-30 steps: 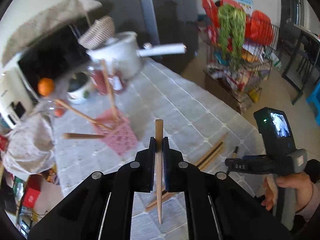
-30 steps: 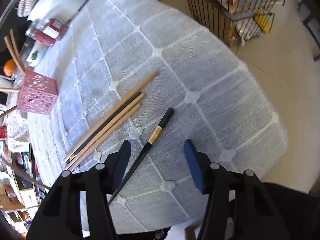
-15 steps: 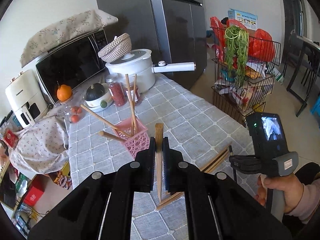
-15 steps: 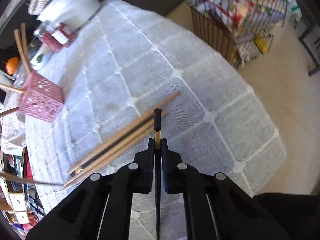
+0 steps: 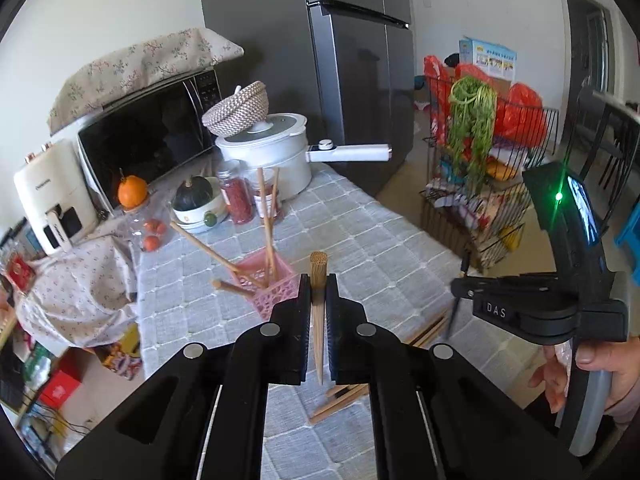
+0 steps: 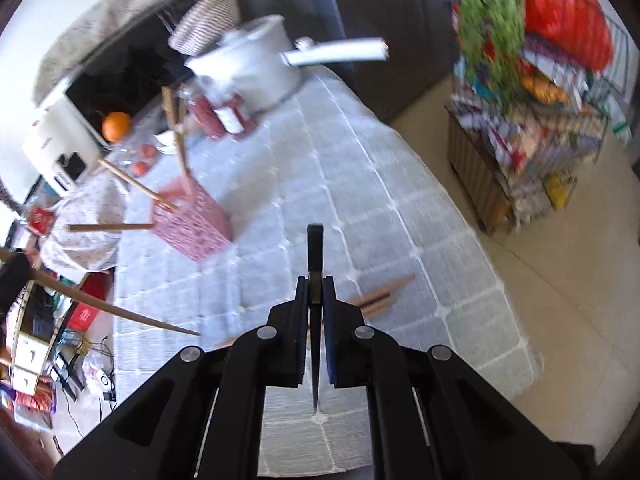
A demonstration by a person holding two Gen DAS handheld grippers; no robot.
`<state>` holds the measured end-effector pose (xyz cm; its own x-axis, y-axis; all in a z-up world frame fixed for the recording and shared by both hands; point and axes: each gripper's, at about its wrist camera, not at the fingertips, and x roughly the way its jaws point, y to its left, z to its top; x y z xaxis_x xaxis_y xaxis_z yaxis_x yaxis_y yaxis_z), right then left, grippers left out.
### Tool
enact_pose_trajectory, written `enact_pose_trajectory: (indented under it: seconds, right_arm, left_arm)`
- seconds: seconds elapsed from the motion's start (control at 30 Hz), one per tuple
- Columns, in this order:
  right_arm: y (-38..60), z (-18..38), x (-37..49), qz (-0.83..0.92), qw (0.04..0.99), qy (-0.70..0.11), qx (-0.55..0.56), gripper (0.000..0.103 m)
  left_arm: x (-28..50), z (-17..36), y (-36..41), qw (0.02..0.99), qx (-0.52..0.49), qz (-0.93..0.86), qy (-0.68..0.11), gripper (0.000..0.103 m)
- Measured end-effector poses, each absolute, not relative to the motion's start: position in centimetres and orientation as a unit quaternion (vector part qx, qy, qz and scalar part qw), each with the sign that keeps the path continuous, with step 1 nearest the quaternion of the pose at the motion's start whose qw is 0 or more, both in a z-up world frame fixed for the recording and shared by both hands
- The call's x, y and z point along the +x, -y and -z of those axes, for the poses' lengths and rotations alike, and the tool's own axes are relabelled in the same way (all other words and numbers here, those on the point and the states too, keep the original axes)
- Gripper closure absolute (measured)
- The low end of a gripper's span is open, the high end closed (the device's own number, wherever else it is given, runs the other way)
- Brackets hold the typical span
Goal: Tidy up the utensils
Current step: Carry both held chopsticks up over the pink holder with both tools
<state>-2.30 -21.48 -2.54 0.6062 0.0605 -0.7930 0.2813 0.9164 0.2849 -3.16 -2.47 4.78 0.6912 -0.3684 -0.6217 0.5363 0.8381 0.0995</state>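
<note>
Right wrist view: right tool [image 6: 316, 292] now clamped on black chopstick [image 6: 315, 252], off the table [image 6: 400, 184].

Tabletop [image 6: 360, 168] bare across middle and right edge | pink basket [image 6: 192, 228] at left, its wooden chopsticks [image 6: 176, 140] splayed up and leftward, crowding approach from that side | loose chopsticks [image 6: 376, 300] on cloth near front | white pot [image 5: 272, 156] and jars [image 5: 236, 196] block far end
</note>
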Motion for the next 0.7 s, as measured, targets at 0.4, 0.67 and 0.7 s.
enact_pose_trajectory:
  seconds: [0.4, 0.67, 0.7]
  right_arm:
    - [22.1, -7.4, 1.5, 0.003, 0.911, -0.368, 0.184, 0.096]
    - [21.2, -10.6, 4.6, -0.036, 0.926, -0.334, 0.171, 0.096]
    - [20.8, -10.7, 5.1, -0.042, 0.927, -0.333, 0.170, 0.096]
  left_arm:
    - [2.1, -15.0, 1.1, 0.926, 0.031, 0.269, -0.264, 0.096]
    - [8.6, -14.8, -0.3, 0.942, 0.018, 0.204, -0.267, 0.096]
    - [9.3, -14.1, -0.6, 0.941, 0.016, 0.199, -0.273, 0.096]
